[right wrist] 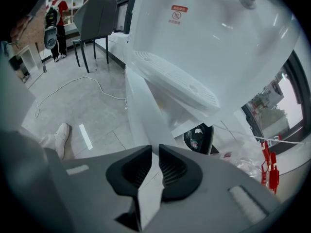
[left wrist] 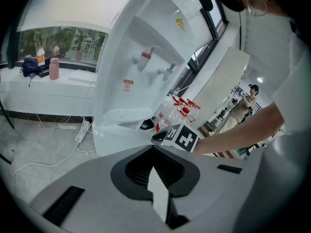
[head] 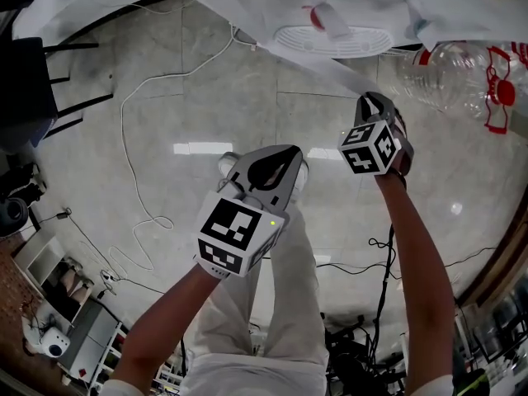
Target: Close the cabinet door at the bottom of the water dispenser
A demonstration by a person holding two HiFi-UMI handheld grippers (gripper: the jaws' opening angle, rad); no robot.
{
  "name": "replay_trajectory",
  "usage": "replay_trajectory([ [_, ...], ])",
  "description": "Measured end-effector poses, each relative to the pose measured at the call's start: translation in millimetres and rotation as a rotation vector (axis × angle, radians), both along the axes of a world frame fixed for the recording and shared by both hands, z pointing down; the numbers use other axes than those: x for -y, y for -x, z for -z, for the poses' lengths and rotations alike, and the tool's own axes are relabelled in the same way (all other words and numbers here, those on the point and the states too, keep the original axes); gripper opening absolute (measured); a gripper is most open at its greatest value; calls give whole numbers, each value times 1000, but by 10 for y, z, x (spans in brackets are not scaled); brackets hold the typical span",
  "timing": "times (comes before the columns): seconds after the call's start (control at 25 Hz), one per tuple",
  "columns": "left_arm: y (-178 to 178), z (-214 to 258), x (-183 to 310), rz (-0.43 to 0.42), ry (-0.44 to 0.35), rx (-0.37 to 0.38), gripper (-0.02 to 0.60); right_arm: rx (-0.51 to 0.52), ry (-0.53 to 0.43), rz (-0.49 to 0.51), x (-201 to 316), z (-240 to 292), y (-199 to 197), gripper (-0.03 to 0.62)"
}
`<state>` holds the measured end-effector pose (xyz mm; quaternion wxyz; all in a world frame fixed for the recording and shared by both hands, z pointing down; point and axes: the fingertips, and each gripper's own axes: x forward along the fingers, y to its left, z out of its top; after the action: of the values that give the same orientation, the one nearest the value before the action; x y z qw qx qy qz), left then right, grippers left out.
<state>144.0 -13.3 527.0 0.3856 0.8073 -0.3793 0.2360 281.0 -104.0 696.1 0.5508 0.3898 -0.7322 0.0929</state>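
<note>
The left gripper [head: 285, 157] is held nearest, over the person's white trousers [head: 280, 304] and a white shoe [head: 227, 165]. Its jaws are drawn together with nothing between them. A little farther off and to the right, the right gripper [head: 373, 99] is tipped down at the free edge of the cabinet door [right wrist: 141, 106] — its jaws are closed to a narrow slit on that edge.

The door is seen standing ajar at the bottom of the water dispenser [left wrist: 146, 42], angled out toward the person, beneath the ribbed drip tray [head: 330, 38]. Just beyond the door, inside the opened compartment, a dark rounded object [right wrist: 199, 137] is seen; what it is cannot be told.

To the right of the dispenser, clear plastic bottles [head: 454, 77] with red caps and red bands are gathered, near the door's far side. On the left, a white cable [head: 122, 139] is looped over the grey floor tiles, well apart from the door.

Higher on the dispenser front, a red tap [left wrist: 146, 57] and a pale tap [left wrist: 167, 72] are set side by side. A red-framed label [right wrist: 177, 13] is fixed below them — its print is too small to be read. Farthest off, a grey chair [right wrist: 95, 18] and a standing person [right wrist: 56, 23] are seen.
</note>
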Motion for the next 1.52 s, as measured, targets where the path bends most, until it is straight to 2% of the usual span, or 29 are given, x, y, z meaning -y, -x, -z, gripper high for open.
replay_trajectory([
  [0.32, -114, -20, 139, -3, -16, -10, 5, 17, 1, 30, 204, -3, -92, 41],
  [0.48, -140, -36, 200, -9, -24, -11, 5, 47, -10, 4, 291, -2, -113, 38],
  [0.6, -159, -40, 287, 0, -33, -12, 5, 59, 38, -21, 341, -89, -171, 8],
  [0.72, -181, -33, 325, 3, -36, -16, 5, 53, -2, -29, 391, -131, -234, 8],
  [0.92, -181, -36, 364, 0, -42, -14, 5, 139, -23, -117, 484, -142, -198, 10],
  [1.16, -174, -34, 343, 6, -39, -20, 5, 167, -30, -177, 612, -73, -155, 26],
  [1.32, -155, -35, 321, 9, -34, -27, 5, 181, -20, -221, 630, -76, -156, 66],
  [1.52, -71, -53, 336, 16, -32, -28, 5, 203, -12, -270, 651, -84, -162, 66],
])
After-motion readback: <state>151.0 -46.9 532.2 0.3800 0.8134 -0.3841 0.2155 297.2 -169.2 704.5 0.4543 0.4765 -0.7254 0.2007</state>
